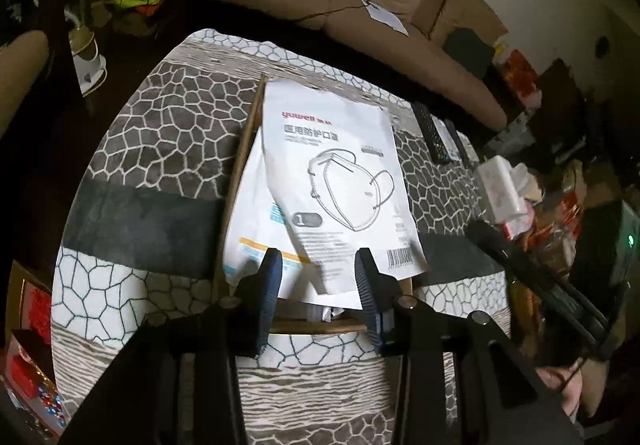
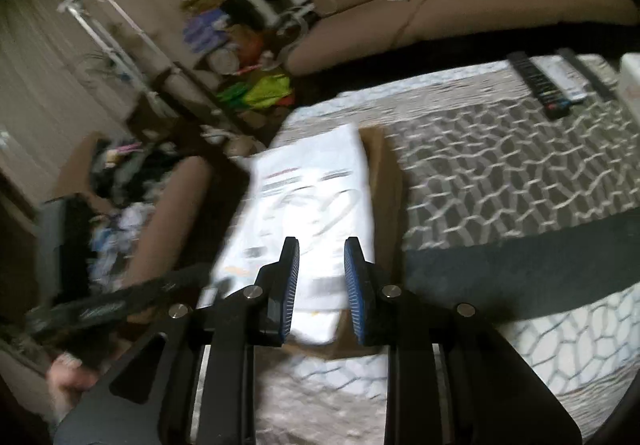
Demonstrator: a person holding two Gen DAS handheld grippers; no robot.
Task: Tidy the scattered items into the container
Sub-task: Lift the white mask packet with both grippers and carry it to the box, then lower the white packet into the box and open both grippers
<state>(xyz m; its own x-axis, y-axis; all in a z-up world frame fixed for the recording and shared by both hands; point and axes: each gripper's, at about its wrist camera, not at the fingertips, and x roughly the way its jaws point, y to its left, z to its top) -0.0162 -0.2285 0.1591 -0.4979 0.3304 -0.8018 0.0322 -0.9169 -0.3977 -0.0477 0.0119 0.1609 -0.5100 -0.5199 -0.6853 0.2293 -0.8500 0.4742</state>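
Two flat white packets lie in a shallow brown cardboard container (image 1: 240,165) that sits on the tabletop (image 1: 160,117), which is covered by a grey-and-white cloth with a cracked-stone pattern. The upper item, a face-mask packet (image 1: 336,181) printed with a mask drawing and a barcode, rests at a slant across the container, and its barcode corner overhangs the container's right wall. A second white packet (image 1: 256,221) with an orange stripe lies beneath it against the left wall, partly covered.

The left gripper (image 1: 318,265) hangs just above the near end of the container. Its fingers (image 1: 270,277) stand partly open with a clear gap between them, and nothing is held; the packets are seen through the gap, and the pads do not appear to press on them.

The right gripper (image 2: 322,269) hangs over the same container (image 2: 384,181) from the other side. Its view is blurred. Its fingers (image 2: 290,273) are narrowly parted and hold nothing; the mask packet (image 2: 308,189) lies beyond them.

Several remote controls (image 1: 434,133) lie near the far right edge of the tabletop, well apart from the container, and a tissue pack (image 1: 504,185) sits at the right edge. A beige sofa (image 1: 360,5) stands beyond the far edge.
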